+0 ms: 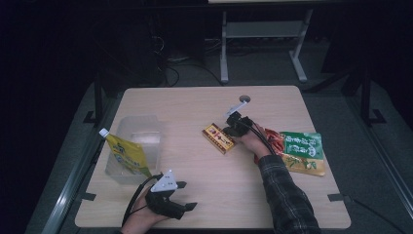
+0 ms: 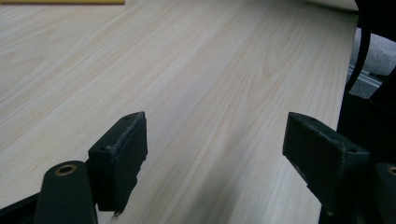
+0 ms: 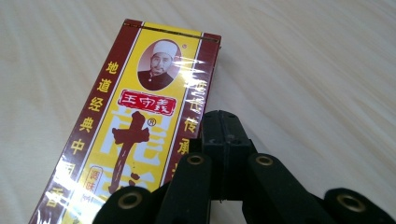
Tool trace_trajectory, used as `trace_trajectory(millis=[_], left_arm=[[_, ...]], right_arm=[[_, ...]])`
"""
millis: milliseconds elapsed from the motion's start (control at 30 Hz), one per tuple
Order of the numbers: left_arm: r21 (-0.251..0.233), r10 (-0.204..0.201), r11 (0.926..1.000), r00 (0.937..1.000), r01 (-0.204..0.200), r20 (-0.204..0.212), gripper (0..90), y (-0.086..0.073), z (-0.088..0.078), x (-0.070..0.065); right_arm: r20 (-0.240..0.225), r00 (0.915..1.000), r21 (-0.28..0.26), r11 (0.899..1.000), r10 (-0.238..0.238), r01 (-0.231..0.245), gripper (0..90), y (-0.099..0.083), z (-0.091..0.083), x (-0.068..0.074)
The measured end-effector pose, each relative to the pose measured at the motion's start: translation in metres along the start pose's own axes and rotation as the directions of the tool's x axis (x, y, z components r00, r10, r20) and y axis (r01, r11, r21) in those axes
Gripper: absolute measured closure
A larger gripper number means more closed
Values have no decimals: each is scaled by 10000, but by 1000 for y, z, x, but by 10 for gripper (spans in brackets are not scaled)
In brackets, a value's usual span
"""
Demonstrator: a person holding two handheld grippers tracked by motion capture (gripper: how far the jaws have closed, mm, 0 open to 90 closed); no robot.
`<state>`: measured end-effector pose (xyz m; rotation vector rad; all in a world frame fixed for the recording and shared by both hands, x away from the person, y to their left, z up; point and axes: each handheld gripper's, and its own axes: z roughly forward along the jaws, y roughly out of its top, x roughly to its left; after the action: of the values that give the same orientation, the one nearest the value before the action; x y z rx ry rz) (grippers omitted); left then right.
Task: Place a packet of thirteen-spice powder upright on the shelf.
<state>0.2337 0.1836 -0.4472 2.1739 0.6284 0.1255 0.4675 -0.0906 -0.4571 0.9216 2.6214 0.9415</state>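
Note:
A red and yellow box (image 1: 218, 138) printed with Chinese characters and a portrait lies flat near the middle of the table. My right gripper (image 1: 232, 129) is at its right end. In the right gripper view the box (image 3: 135, 126) lies to the left, and my right gripper (image 3: 223, 119) has its jaws pressed together with nothing between them, their tips just over the box's right edge. My left gripper (image 1: 186, 195) rests by the table's front edge, pointing right. In the left gripper view it (image 2: 217, 140) stands open over bare wood.
A clear plastic tub (image 1: 139, 130) at the left holds a yellow pouch (image 1: 127, 155) with a white cap. A green snack packet (image 1: 303, 152) and a red-orange packet (image 1: 276, 140) lie to the right of the person's right hand. A round hole (image 1: 244, 99) marks the table's far side.

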Motion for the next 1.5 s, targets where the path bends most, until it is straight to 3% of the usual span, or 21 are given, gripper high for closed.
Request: trace_trajectory(millis=[200,300,433,567,767,933,967,1000,1033,1200,1333,1400,1500], left_arm=[[-30,-26,10000,10000,26,-12,215,0,0,0],[-42,-23,10000,10000,23,-27,215,0,0,1],[-28,-2,10000,10000,2,-34,215,0,-1,1],[-43,-28,10000,10000,28,-40,215,0,-1,1],[-78,-22,10000,9999,21,-101,215,0,-3,2],[-81,-10,10000,10000,9,-89,214,0,-3,1],[-93,-4,10000,10000,3,-85,215,0,-3,1],[-108,-24,9999,10000,24,-82,215,0,-3,1],[-93,-10,10000,10000,10,-81,215,1,-3,1],[-53,8,10000,10000,-8,-68,214,1,-2,0],[-82,35,10000,10000,-36,-64,215,1,-3,0],[-83,6,10000,10000,-6,-68,215,1,-3,0],[-144,0,9999,10000,-2,-100,214,1,-5,1]], right_arm=[[-765,9943,-67,9973,-737,734,900,3,4,11],[-1150,9856,-98,9923,-1239,1236,900,4,5,18],[-1656,9668,-164,9807,-1948,1948,900,7,8,29],[-2135,9444,-259,9678,-2500,2504,900,9,10,44],[-2820,9025,-463,9442,-3257,3262,900,10,11,66],[-3495,8560,-580,9207,-3808,3859,900,8,9,82],[-3461,8510,-558,9141,-3950,4016,900,8,8,85],[-3279,8565,-505,9127,-3986,4055,900,9,7,88],[-3165,8566,-583,9097,-4075,4112,900,11,6,90],[-2930,8733,-1092,9210,-3894,3740,900,26,7,97],[-2725,8856,-802,9261,-3762,3687,900,36,19,102],[-2836,8835,-624,9265,-3729,3710,900,39,25,104],[-3179,8692,-541,9225,-3786,3821,900,41,30,108]])
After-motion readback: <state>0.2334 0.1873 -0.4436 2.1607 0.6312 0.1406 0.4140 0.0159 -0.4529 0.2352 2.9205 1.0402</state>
